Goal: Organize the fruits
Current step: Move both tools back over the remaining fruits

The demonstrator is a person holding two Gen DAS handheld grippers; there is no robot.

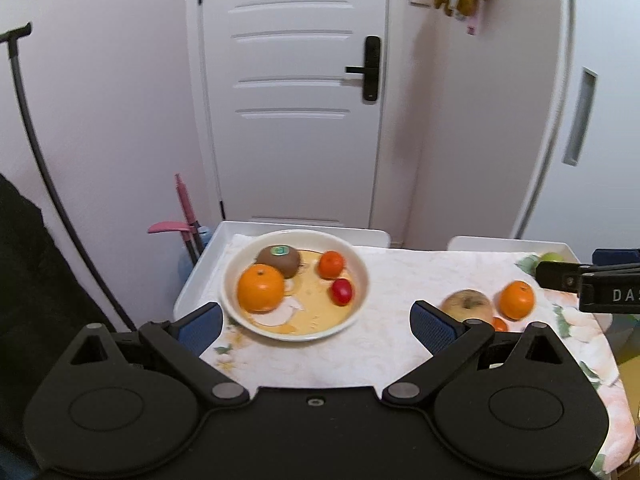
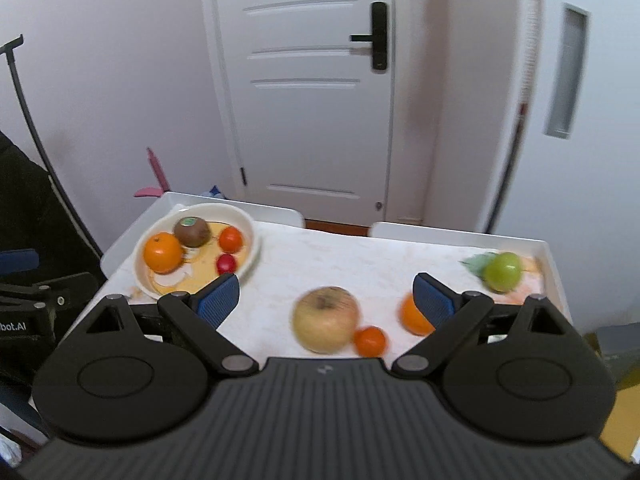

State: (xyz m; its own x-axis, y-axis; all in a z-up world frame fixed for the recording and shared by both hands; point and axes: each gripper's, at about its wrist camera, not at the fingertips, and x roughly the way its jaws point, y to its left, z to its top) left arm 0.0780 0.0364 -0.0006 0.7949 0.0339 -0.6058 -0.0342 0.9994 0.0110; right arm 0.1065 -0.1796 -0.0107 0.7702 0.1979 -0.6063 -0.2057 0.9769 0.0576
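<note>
Meanwhile both tools gape: left tool (image 1: 316,320), right tool (image 2: 326,298).

Glossy ceramic plate (image 1: 362,276) on matt patterned cloth (image 1: 400,280); claws (image 2: 326,294) of matt black plastic

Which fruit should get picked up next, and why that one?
Probably the yellowish apple. The right hand-held gripper is open with the apple lying between its fingers on the cloth, outside the plate that already holds four fruits. Lowering and closing on it seems the shortest move.
</note>
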